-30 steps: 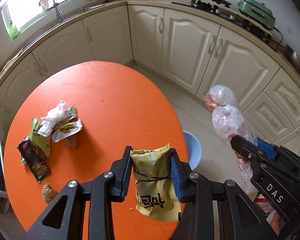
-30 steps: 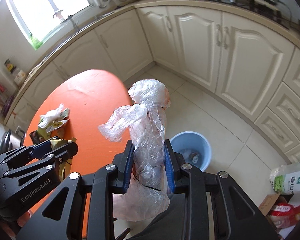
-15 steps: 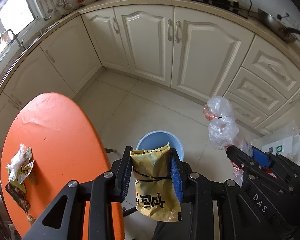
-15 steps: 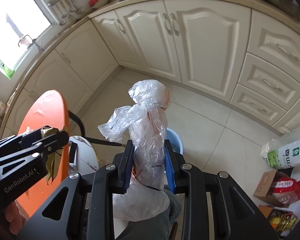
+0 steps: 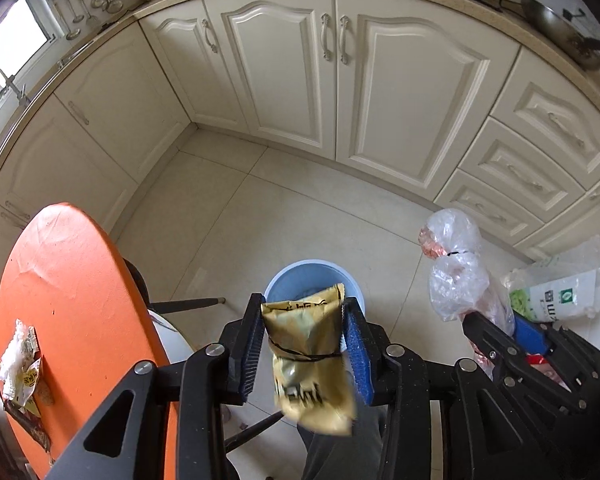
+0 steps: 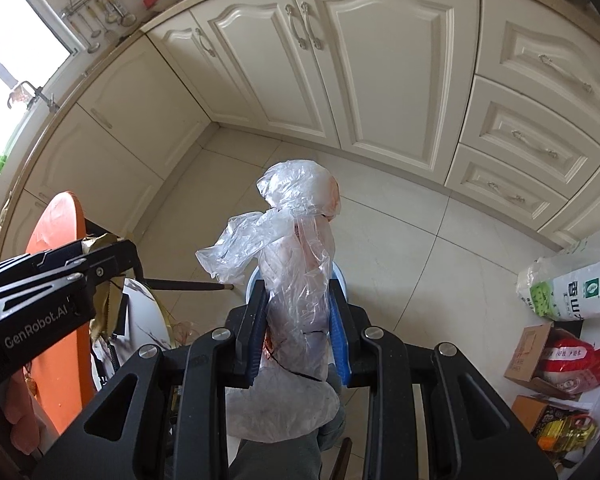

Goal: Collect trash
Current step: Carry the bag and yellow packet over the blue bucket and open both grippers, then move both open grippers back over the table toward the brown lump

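Cream kitchen cabinets [image 5: 340, 92] were seen curving around a pale tiled floor [image 5: 260, 216], with an orange table [image 5: 68, 304] at the left carrying leftover wrappers [image 5: 20, 364]. A blue bin [image 5: 312, 280] stood on the floor. Above it, a yellow snack packet [image 5: 308, 352] sat slackly between the just-widened jaws of the left gripper [image 5: 304, 344]. A clear plastic bag [image 6: 296, 272] was clamped by the right gripper [image 6: 298, 320].
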{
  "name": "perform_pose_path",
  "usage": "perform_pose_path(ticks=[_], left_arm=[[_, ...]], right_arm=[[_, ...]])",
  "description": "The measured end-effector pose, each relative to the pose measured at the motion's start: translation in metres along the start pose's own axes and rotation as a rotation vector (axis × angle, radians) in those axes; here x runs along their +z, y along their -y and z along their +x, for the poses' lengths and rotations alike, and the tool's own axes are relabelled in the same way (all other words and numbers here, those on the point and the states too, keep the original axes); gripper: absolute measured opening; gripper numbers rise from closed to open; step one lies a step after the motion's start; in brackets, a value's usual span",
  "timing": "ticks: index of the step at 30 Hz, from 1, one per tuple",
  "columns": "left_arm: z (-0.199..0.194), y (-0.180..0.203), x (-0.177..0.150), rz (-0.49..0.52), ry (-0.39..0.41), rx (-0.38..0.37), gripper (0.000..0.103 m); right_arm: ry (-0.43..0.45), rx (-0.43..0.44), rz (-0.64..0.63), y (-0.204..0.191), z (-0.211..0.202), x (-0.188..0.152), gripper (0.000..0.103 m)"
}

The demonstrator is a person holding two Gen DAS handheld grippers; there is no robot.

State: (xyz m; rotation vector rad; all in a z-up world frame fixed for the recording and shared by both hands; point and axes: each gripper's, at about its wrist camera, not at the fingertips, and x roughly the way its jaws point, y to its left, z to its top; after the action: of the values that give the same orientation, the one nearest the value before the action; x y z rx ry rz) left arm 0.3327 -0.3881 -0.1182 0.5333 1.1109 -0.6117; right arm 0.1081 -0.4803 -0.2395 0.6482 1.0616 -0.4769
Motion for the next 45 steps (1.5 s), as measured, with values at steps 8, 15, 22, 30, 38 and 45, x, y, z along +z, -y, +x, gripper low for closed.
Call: perform_pose_path(ticks=[8,15,22,30,38,45], left_arm=[[0.009,-0.008,0.003,-0.028,0.015,0.031,0.05],[0.0,-0.023,-0.009,-0.047,0.017,0.048,0.05],[-0.006,-0.042,-0.018,-0.069,0.008,0.054,0.05],[-0.018,-0.054,-0.029,-0.073,0.009,0.039,0.05],[-0.047,-0.064,-0.052,-0.087,0.04,0.018,0.05],[-0.085,-0.085,-0.091,-0.131,0.079,0.008,0.051]], right_arm=[[-0.032,0.013,-0.02,-0.011,0.015,0.002,0.028],[-0.036,0.078,-0.044,-0.037,0.021,0.009,0.033],[-0.031,0.069,-0.072,-0.057,0.017,0.011,0.037],[-0.046,0.045,-0.084,-0.063,0.014,0.006,0.037],[-0.027,0.028,-0.102,-0.074,-0.008,-0.004,0.037],[-0.018,0.02,-0.108,-0.09,-0.033,-0.021,0.052]])
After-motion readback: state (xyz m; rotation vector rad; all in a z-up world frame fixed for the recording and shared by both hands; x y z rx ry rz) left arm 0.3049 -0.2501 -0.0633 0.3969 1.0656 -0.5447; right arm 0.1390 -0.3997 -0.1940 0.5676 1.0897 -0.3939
